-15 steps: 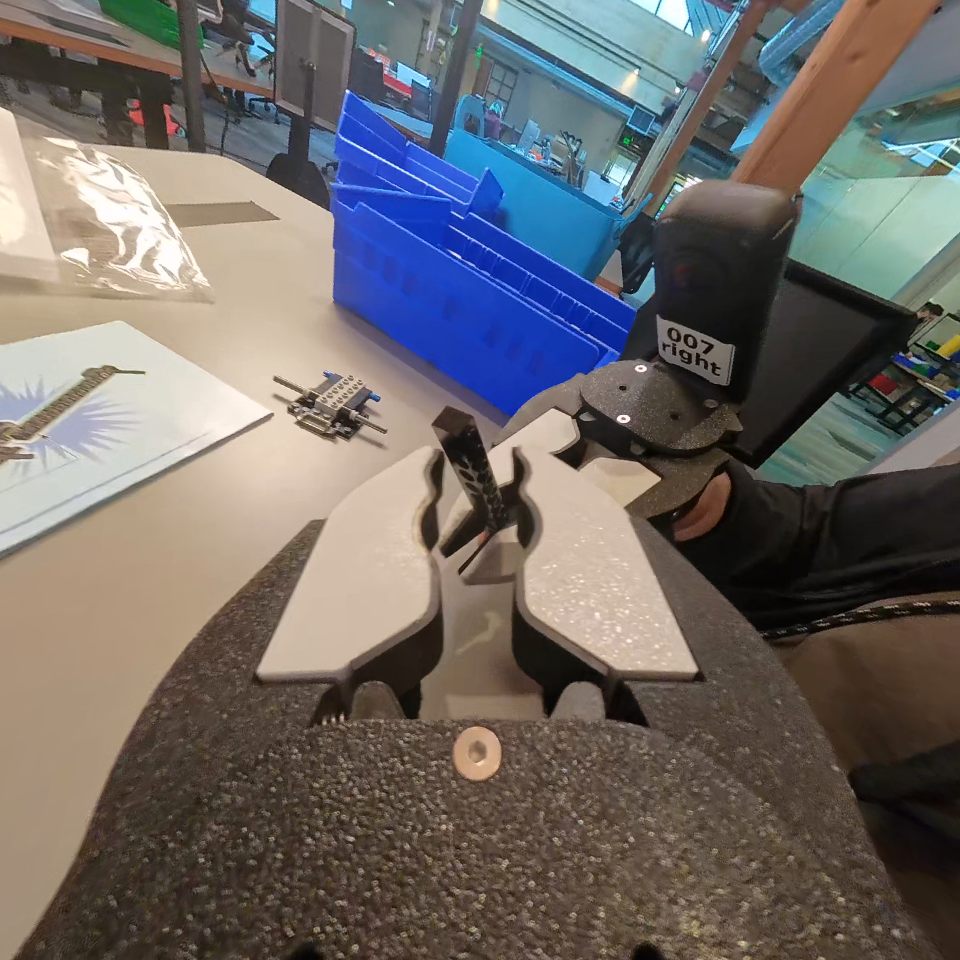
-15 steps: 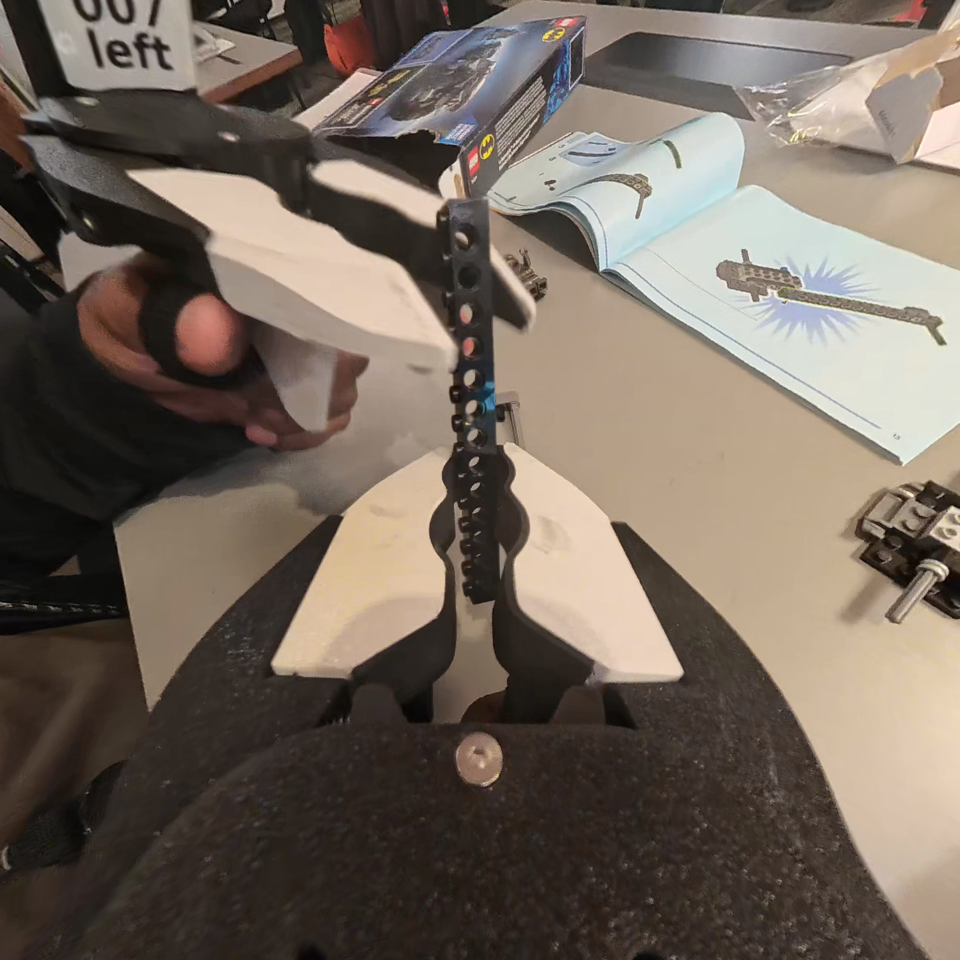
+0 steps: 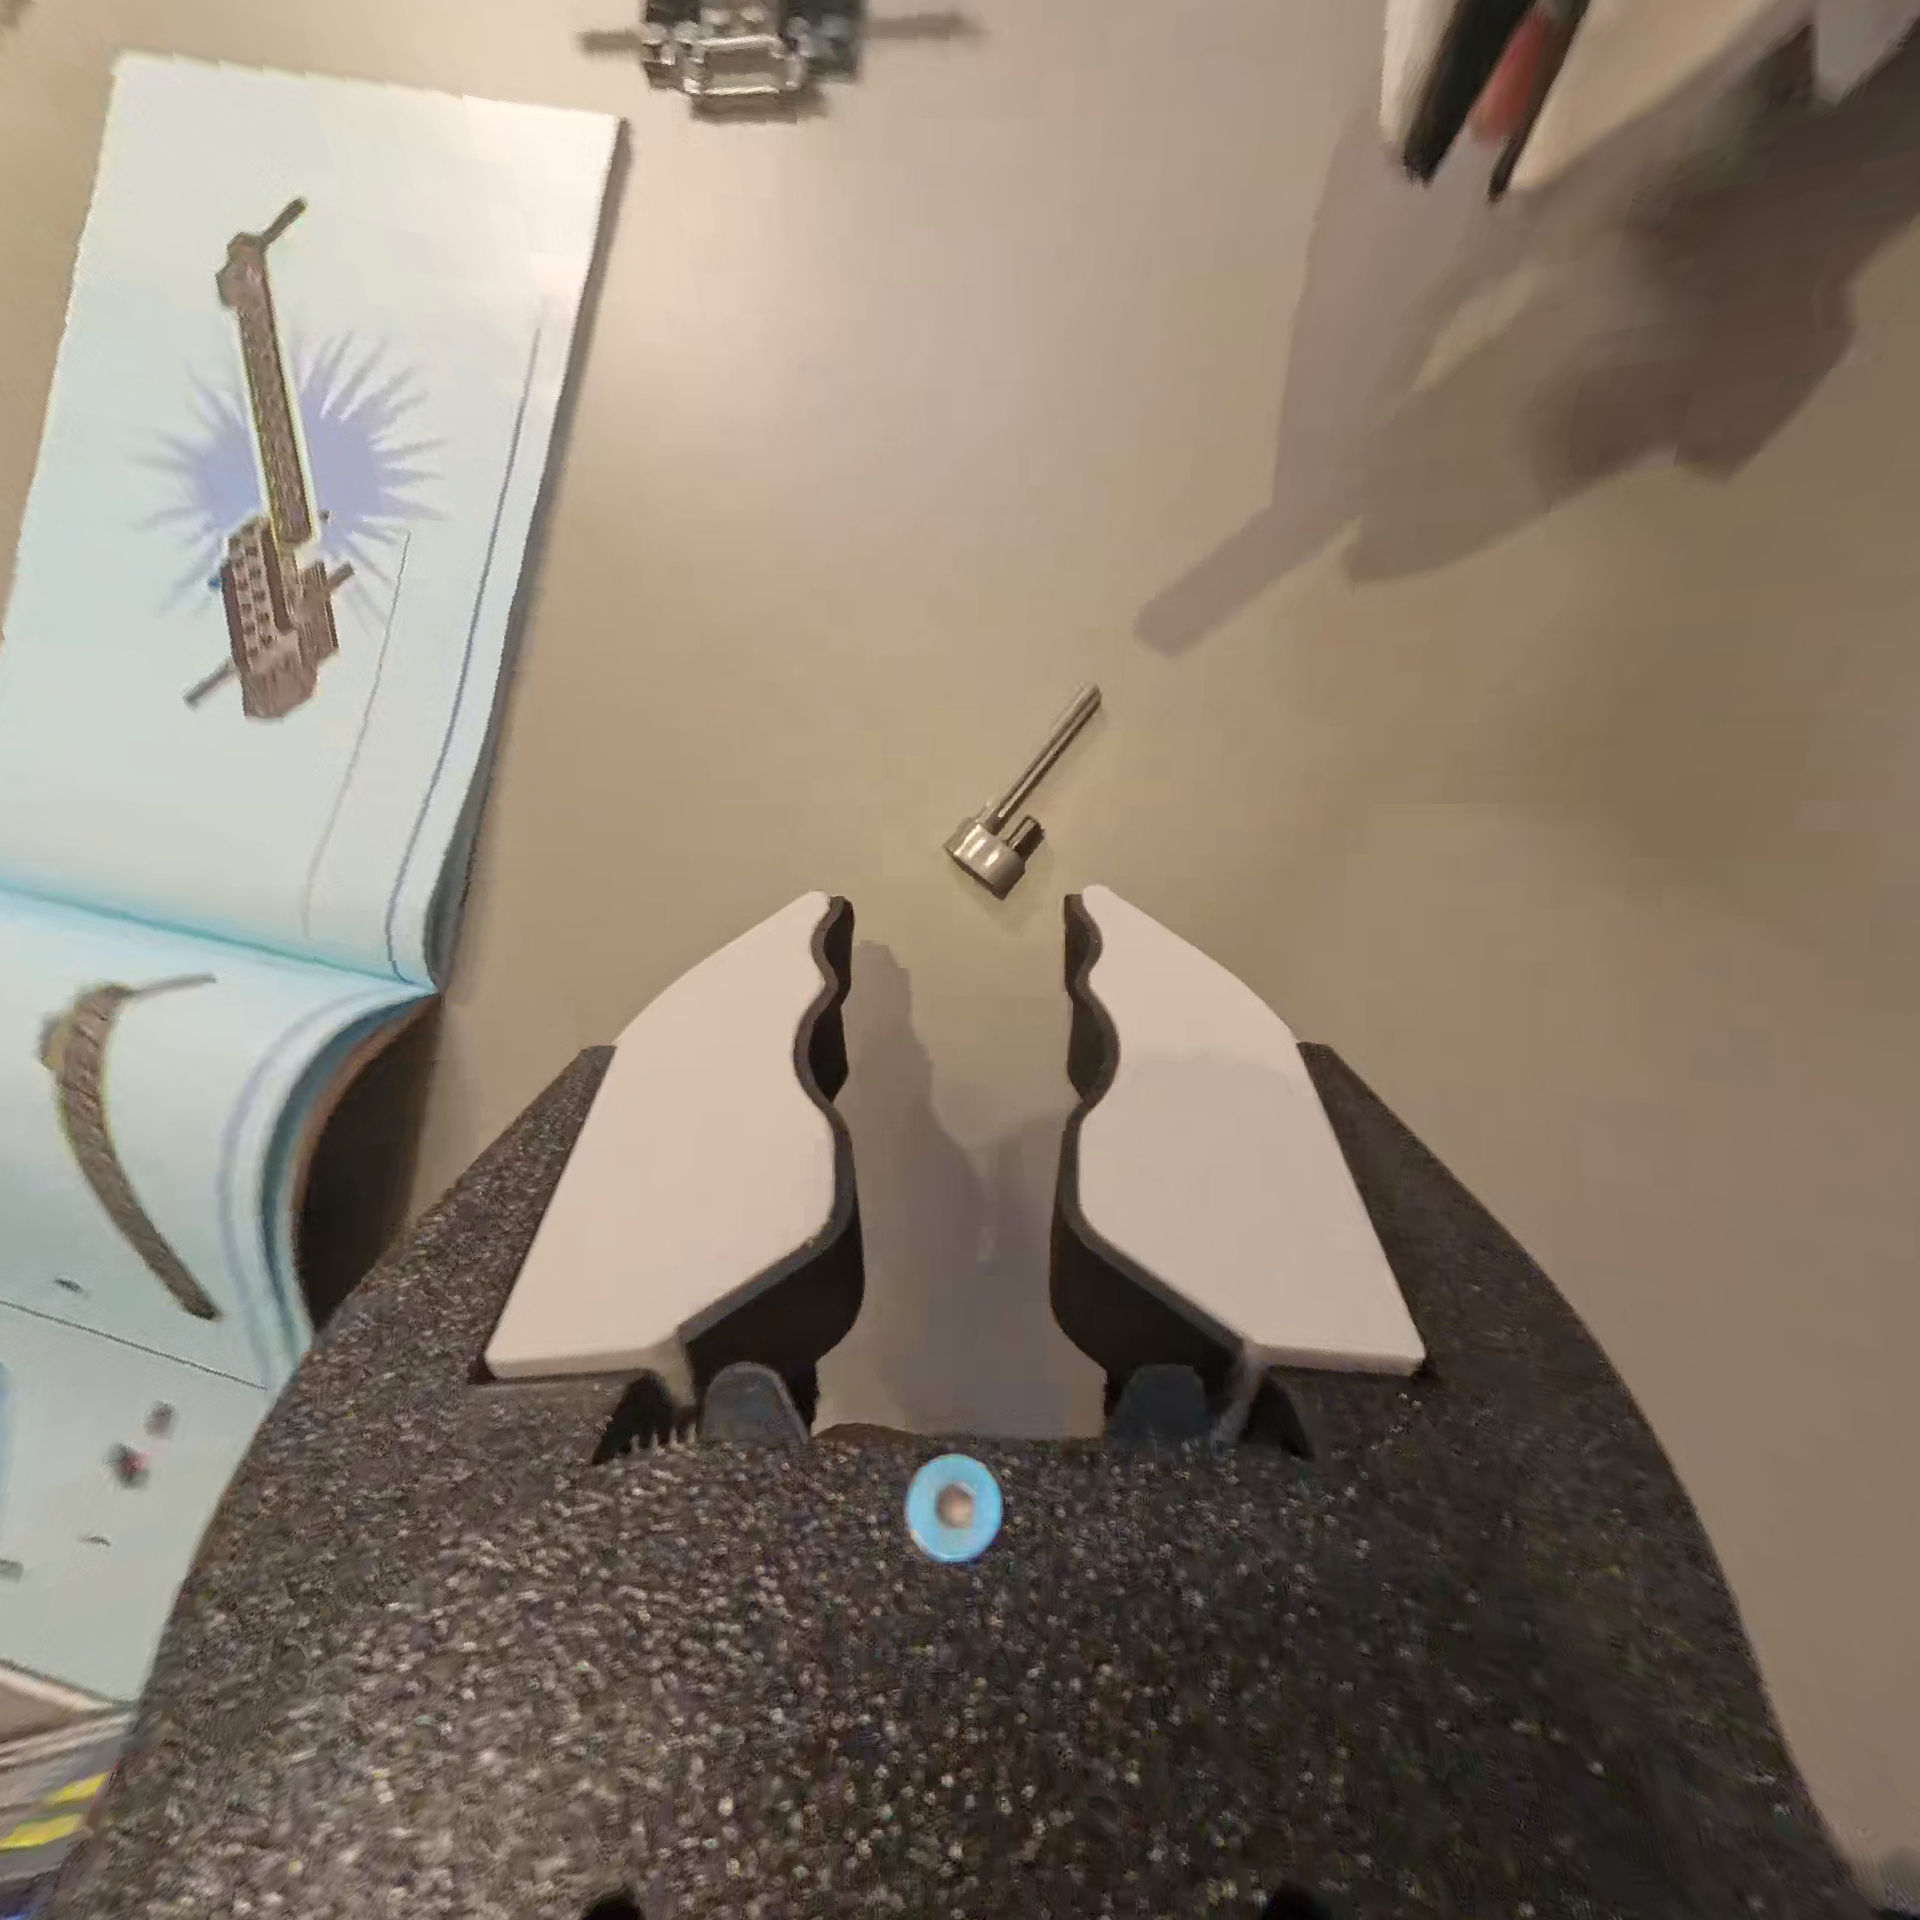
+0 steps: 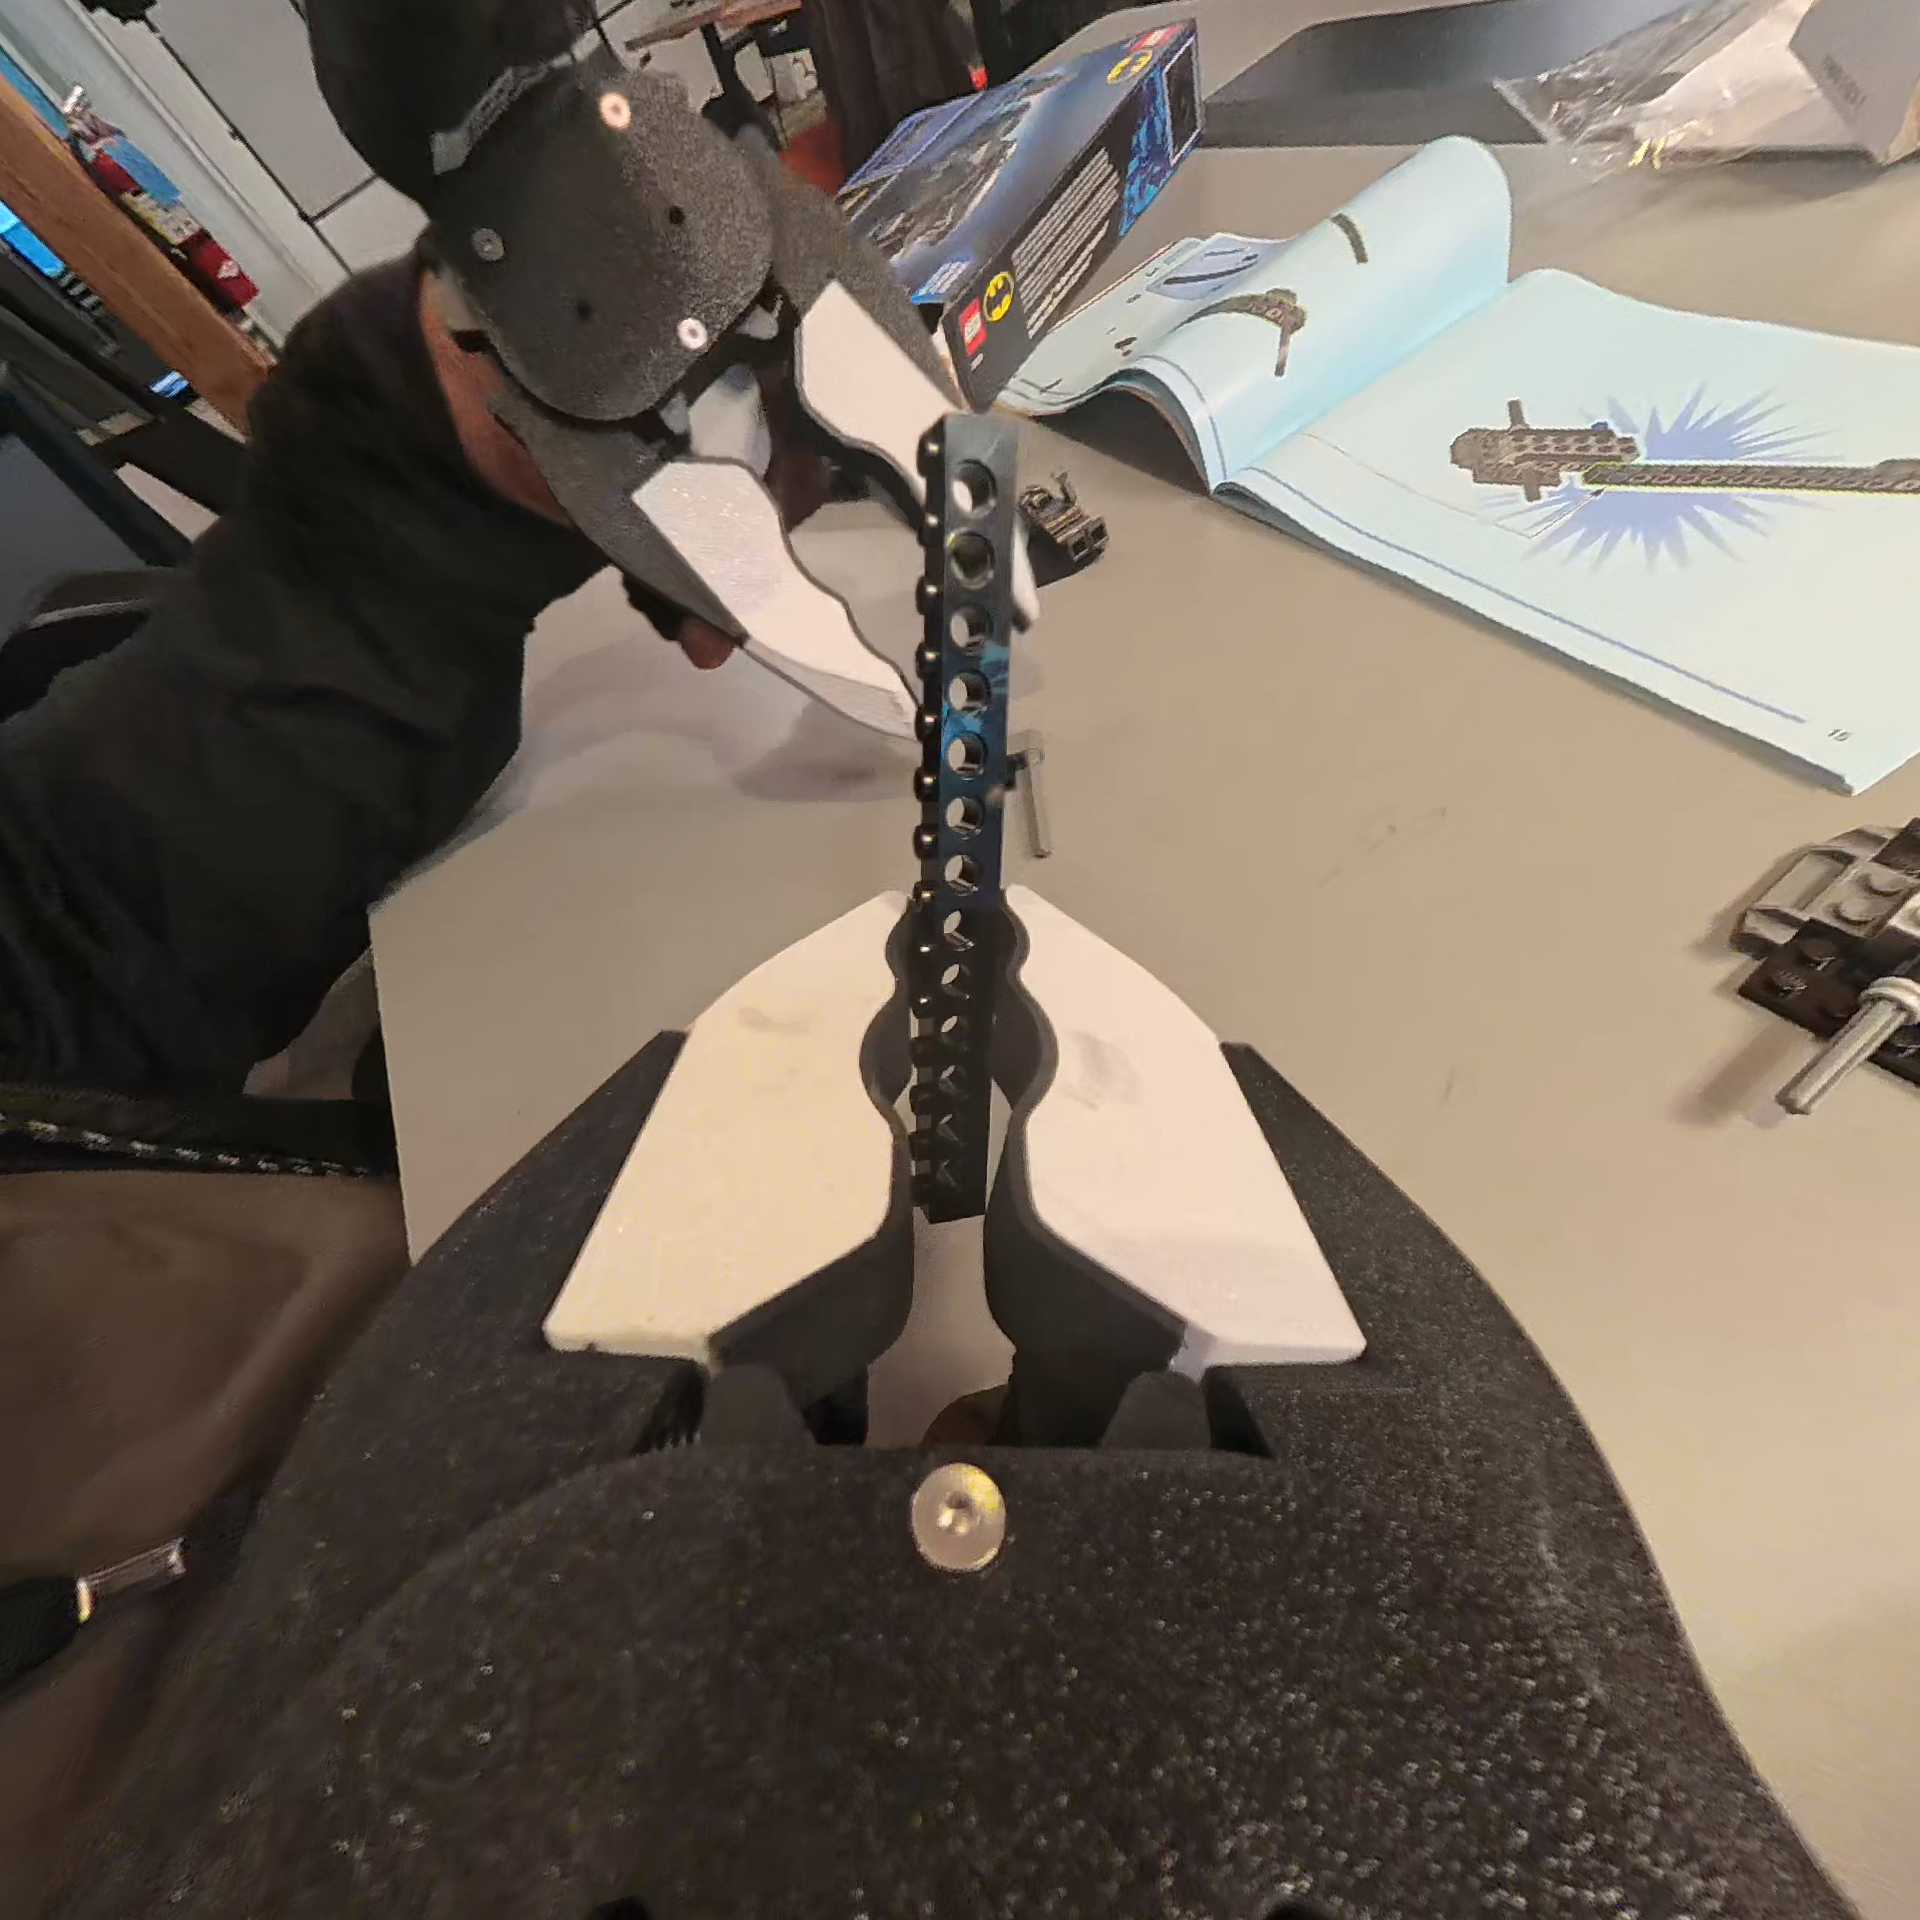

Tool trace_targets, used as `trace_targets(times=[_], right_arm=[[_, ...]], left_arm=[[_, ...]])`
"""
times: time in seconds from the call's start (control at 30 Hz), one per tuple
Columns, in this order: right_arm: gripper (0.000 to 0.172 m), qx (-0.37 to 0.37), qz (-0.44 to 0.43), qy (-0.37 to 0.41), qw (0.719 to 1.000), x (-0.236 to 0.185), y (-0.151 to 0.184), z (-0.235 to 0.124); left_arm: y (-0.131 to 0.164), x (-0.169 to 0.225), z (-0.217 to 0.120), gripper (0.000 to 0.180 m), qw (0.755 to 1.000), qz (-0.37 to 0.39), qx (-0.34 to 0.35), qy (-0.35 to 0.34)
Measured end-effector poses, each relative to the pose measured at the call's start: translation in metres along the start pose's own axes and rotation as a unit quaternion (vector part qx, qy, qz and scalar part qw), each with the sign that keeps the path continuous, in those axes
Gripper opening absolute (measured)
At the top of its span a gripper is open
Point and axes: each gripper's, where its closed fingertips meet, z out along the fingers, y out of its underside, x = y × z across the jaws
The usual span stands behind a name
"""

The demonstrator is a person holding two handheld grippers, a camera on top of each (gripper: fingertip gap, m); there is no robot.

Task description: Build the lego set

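Note:
My right gripper (image 4: 956,904) is shut on the lower end of a long black beam with holes (image 4: 966,665) and holds it upright above the grey table (image 4: 1351,883). My left gripper (image 3: 956,904) is open and empty. It points down at the table just short of a small grey pin with a round head (image 3: 1013,800). That pin also shows behind the beam in the right wrist view (image 4: 1034,800). In that view the left gripper's white finger (image 4: 769,592) hangs just left of the beam without touching it.
An open light-blue instruction booklet (image 3: 260,468) lies left of the left gripper and far right in the right wrist view (image 4: 1558,468). A small grey-and-black brick assembly (image 4: 1849,966) sits at the right. A dark toy box (image 4: 1039,177) and a plastic bag (image 4: 1714,83) lie at the back.
My left jaws widened and came off the upper end of the black beam, and the left gripper tipped down over the grey pin. My right gripper kept its hold on the beam.

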Motion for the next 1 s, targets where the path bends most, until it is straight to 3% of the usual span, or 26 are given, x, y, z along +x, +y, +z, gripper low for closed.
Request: trace_targets(times=[0.13, 0.37, 0.57, 0.73, 1.0], right_arm=[[0.009, -0.004, 0.016, -0.024, 1.0, -0.003, 0.002, -0.001], [0.01, -0.009, 0.03, -0.043, 0.999, -0.007, 0.004, 0.0], [0.01, -0.01, 0.027, -0.04, 0.999, -0.006, 0.004, 0.0], [0.009, -0.024, 0.028, -0.019, 0.999, 0.001, 0.009, -0.001], [0.009, -0.045, 0.079, -0.02, 0.996, 0.009, 0.018, 0.002]], left_arm=[[0.001, -0.004, 0.009, 0.045, 0.997, 0.076, -0.023, 0.026], [0.004, 0.003, 0.023, 0.04, 0.987, 0.108, -0.023, 0.115], [-0.003, 0.011, 0.027, 0.017, 0.986, 0.102, 0.01, 0.13], [-0.012, 0.018, 0.031, 0.017, 0.988, 0.112, 0.041, 0.101], [-0.037, 0.008, 0.025, 0.017, 0.989, 0.096, 0.101, -0.038]])
